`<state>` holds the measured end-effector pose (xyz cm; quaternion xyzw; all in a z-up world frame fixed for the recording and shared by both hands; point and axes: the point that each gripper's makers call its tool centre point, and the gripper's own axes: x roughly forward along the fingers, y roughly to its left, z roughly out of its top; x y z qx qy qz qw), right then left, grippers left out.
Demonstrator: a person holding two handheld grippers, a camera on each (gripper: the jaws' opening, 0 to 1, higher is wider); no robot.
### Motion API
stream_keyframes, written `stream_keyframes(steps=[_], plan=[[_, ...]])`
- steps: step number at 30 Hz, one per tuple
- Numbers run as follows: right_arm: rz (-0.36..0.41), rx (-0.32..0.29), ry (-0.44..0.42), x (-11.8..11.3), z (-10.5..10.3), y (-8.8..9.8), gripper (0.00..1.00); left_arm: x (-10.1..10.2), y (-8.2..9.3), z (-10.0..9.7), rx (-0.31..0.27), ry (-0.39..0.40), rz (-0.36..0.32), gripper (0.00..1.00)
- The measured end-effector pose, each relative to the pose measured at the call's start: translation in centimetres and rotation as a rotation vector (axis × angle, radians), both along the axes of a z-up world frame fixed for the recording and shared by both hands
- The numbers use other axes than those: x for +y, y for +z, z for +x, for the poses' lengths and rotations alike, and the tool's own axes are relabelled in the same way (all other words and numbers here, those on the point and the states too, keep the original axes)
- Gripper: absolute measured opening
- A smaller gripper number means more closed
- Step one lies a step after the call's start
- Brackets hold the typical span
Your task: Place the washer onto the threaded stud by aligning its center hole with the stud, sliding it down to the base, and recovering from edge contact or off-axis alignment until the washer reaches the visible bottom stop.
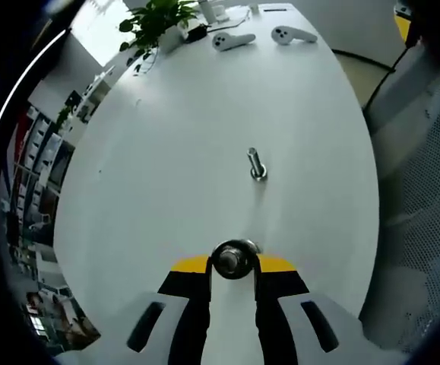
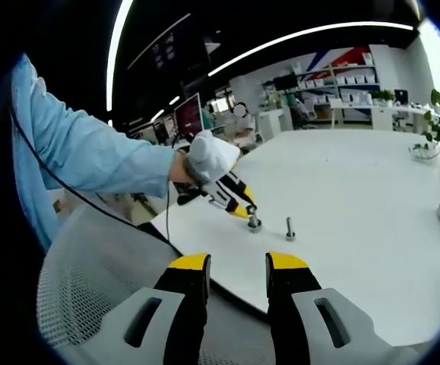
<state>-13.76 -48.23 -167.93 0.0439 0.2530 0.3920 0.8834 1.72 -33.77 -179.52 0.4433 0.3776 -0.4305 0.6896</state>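
Left gripper [image 1: 234,262] pinches the washer [image 1: 234,259] at its tips, threaded stud [image 1: 256,164] upright ahead; right gripper [image 2: 237,268] (jaws spread) holds nothing.

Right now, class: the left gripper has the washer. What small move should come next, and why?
Probably carry the washer forward until it sits over the stud. The left gripper grips it at its jaw tips, while the stud stands upright on the white table, apart from the washer.
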Motion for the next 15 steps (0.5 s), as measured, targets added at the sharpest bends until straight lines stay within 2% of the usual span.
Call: stream_keyframes(steps=[15], plan=[[-0.004,0.003,-0.003,-0.07,0.01,-0.06,0.31,-0.12,-0.74,0.09,0.018,0.005,0.006,0.19]])
